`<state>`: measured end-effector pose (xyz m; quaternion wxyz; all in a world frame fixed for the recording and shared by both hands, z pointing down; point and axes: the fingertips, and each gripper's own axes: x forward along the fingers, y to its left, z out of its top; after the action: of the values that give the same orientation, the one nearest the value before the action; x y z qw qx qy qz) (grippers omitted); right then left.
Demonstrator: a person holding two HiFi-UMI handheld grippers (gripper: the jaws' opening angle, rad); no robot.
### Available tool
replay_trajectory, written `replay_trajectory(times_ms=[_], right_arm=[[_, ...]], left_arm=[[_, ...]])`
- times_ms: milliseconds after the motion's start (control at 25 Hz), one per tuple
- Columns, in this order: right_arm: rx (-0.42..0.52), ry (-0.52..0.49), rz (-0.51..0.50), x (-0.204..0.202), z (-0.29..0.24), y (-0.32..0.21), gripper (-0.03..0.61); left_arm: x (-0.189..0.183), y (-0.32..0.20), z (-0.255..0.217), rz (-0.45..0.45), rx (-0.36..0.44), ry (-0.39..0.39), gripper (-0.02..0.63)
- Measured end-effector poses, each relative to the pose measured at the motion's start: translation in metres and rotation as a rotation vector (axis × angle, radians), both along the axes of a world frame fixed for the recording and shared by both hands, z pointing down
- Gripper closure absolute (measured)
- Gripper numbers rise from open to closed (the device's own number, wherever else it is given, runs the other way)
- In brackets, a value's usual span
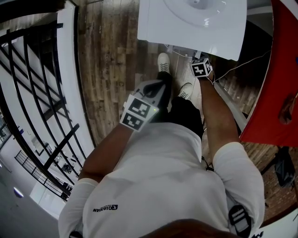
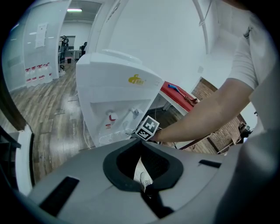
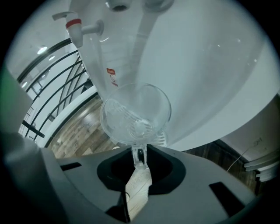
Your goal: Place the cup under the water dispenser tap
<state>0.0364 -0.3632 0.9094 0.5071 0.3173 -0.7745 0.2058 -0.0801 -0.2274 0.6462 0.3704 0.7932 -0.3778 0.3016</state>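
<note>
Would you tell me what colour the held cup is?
Colourless: the see-through plastic cup shows best in the right gripper view.

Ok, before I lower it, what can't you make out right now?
Right gripper view: the cup covers most of the drip tray; the tap above it is cut by the top edge.
Head view: the water dispenser top and the right gripper hide the cup and the taps.
Left gripper view: the right gripper blocks the cup.
</note>
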Motion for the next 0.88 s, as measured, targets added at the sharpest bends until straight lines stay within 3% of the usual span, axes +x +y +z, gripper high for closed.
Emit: replay_trajectory(times_ms=[240,480,640,880], right_arm=[[-0.016,0.007,-0.002,0.005,-0.008,0.012,0.522],[-0.078,-0.026,0.089,0.032,-0.018,0.055,0.522],[-0.119,-0.110,0.150,0.050,-0.041,0.094,0.522],[-0.076,-0.308,0.195,0.062,-0.114,0.104,0.523]], left_arm=[[0.009,0.003,-0.007,-0.006,0.013,0.008,0.617],[0.018,0.003,-0.020,-0.023,0.038,0.028,0.617],[0.024,0.004,-0.033,-0.041,0.067,0.033,0.617],[0.046,-0.007,-0.049,-0.049,0.136,0.052,0.617]])
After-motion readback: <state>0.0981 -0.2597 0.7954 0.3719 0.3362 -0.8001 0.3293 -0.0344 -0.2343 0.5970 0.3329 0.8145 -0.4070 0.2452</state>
